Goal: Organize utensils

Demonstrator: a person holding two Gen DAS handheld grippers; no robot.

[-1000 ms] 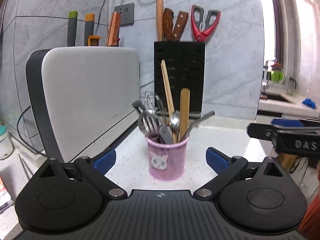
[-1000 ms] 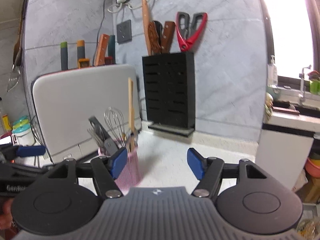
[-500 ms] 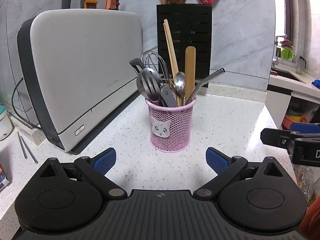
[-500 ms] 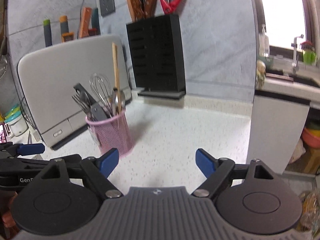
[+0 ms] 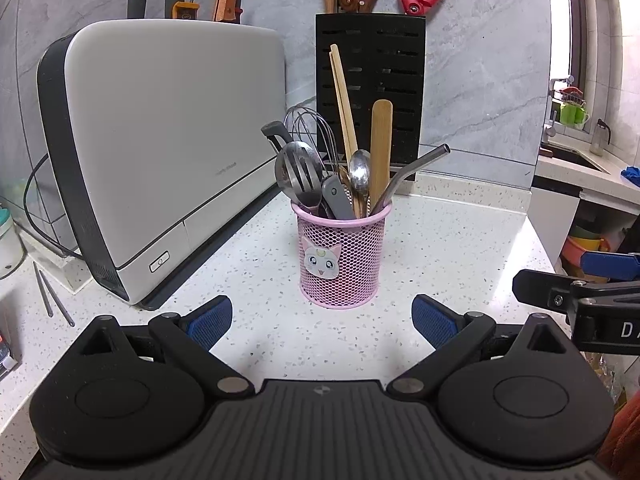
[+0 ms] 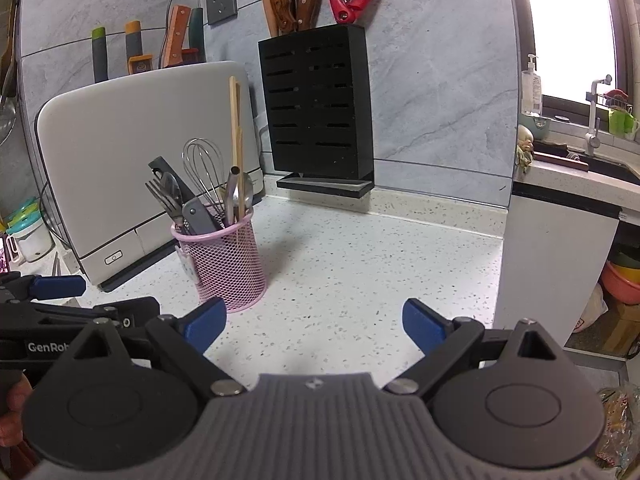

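One pink mesh cup (image 5: 340, 258) stands upright on the speckled counter (image 5: 452, 240), holding one whisk (image 5: 310, 128), one slotted spoon (image 5: 298, 172), one spoon (image 5: 360, 170), two chopsticks (image 5: 342, 92), one wooden stick (image 5: 381, 140) and one bent metal straw (image 5: 416, 164). The left gripper (image 5: 322, 320) is spread wide and empty just before the cup. The right gripper (image 6: 314, 322) is opening, nothing between its pads, over bare counter to the cup's right. One white appliance (image 5: 160, 140) and one black knife block (image 5: 370, 80) close off the left and back; the counter's right edge drops off.

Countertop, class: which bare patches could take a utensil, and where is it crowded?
Free: the speckled counter between the pink mesh cup, the black knife block and the counter's right edge, and the strip ahead of the left gripper. Crowded: the gap between the cup and the white appliance, and the cup itself.
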